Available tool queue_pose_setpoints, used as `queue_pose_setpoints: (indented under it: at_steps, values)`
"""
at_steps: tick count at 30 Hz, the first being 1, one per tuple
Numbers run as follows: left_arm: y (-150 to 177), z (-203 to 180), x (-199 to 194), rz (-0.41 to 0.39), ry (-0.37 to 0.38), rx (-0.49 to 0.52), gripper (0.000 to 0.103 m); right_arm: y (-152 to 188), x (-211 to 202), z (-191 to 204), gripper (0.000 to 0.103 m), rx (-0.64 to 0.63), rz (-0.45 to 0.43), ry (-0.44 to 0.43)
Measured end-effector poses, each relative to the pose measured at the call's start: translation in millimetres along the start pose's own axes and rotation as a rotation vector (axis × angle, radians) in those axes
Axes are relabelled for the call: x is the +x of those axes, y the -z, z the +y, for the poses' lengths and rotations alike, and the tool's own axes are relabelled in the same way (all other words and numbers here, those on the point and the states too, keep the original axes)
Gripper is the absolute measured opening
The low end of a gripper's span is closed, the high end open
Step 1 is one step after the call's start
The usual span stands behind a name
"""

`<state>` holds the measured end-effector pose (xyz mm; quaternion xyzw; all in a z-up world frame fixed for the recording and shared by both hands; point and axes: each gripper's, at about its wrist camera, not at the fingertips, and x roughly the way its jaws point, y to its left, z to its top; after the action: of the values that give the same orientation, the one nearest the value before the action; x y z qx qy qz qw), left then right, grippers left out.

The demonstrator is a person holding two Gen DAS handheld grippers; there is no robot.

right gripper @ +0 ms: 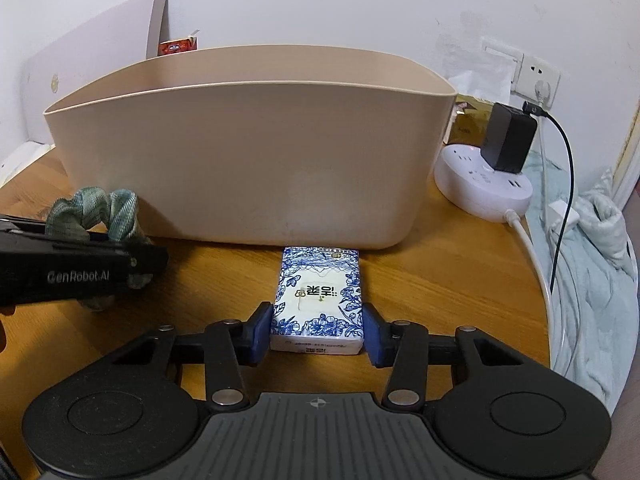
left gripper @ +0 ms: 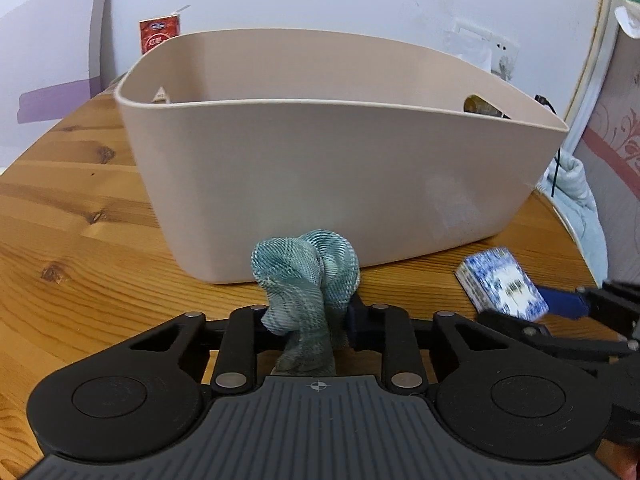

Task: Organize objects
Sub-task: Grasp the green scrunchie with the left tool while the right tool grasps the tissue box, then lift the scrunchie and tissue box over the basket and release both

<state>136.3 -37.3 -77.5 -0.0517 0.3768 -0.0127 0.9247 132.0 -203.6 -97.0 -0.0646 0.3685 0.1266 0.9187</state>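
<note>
A beige plastic bin (left gripper: 304,184) stands on the wooden table, also in the right wrist view (right gripper: 240,168). My left gripper (left gripper: 308,320) is shut on a teal fabric scrunchie (left gripper: 308,276), held just in front of the bin's near wall; the scrunchie also shows in the right wrist view (right gripper: 96,212). My right gripper (right gripper: 316,334) is shut on a blue-and-white tissue pack (right gripper: 318,300), held in front of the bin; it also shows in the left wrist view (left gripper: 500,284).
A white round power strip (right gripper: 480,184) with a black charger (right gripper: 508,140) sits right of the bin. A red box (left gripper: 158,34) stands behind the bin by the wall. Light bedding (right gripper: 592,272) lies past the table's right edge.
</note>
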Motion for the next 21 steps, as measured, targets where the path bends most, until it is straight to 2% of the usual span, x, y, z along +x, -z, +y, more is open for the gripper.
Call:
queue_pose_setpoints:
  at_steps: [7, 15, 21]
  values:
    - [3.2, 7.9, -14.7, 0.001, 0.035, -0.002, 0.023, 8.7, -21.9, 4.4, 0.043, 0.013, -0.011, 0.017]
    - [3.7, 18.4, -42.3, -0.019, 0.068, 0.004, 0.022, 8.5, -57.3, 24.5, 0.043, 0.014, -0.073, 0.024]
    - [-0.3, 24.2, -68.0, -0.056, 0.100, 0.049, 0.022, 5.5, -87.8, 31.5, 0.043, 0.024, -0.120, 0.042]
